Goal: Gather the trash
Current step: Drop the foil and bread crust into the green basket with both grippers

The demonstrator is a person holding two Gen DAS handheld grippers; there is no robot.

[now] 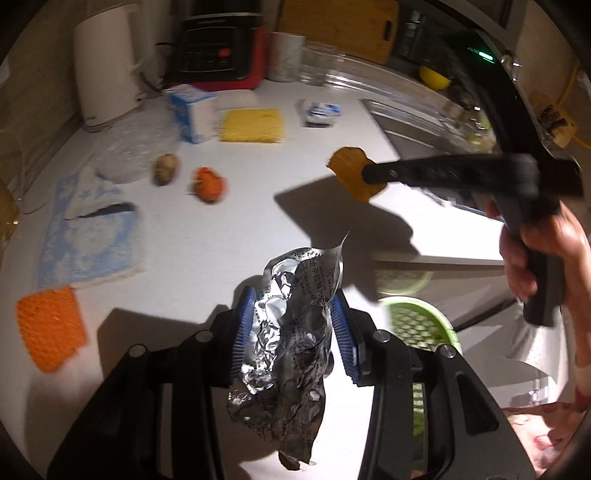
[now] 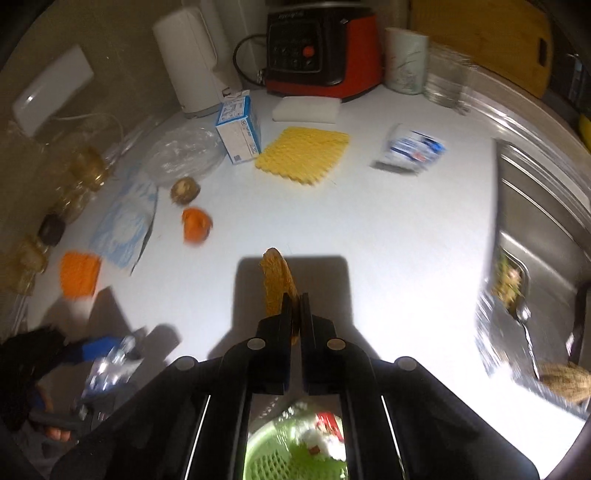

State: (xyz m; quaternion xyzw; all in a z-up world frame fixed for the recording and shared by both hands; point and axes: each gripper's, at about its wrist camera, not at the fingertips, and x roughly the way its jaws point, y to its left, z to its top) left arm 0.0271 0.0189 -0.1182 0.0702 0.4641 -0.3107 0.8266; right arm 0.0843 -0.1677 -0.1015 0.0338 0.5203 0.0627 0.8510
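Observation:
My left gripper point(image 1: 291, 328) is shut on a crumpled silver foil wrapper point(image 1: 288, 332) and holds it above the white counter point(image 1: 207, 243). My right gripper point(image 2: 293, 310) is shut on a flat yellow-brown peel point(image 2: 277, 284); it also shows in the left wrist view point(image 1: 352, 177), held above the counter. A green perforated basket point(image 2: 291, 454) with some trash in it sits below the counter's front edge, under the right gripper, and shows in the left wrist view point(image 1: 417, 325). An orange peel point(image 1: 208, 184), a brown lump point(image 1: 166, 168), a crushed blue-white packet point(image 1: 319, 112) and a blue-white carton point(image 1: 194, 112) lie on the counter.
A yellow mesh pad point(image 1: 253, 125), an orange mesh pad point(image 1: 51, 326), a blue-white cloth point(image 1: 88, 232) and clear plastic point(image 1: 133, 147) lie on the counter. A white kettle point(image 1: 103, 70), a red-black appliance point(image 1: 221, 44), a mug point(image 1: 286, 55) and a cutting board point(image 1: 343, 26) stand at the back. A steel sink point(image 2: 543, 221) is at right.

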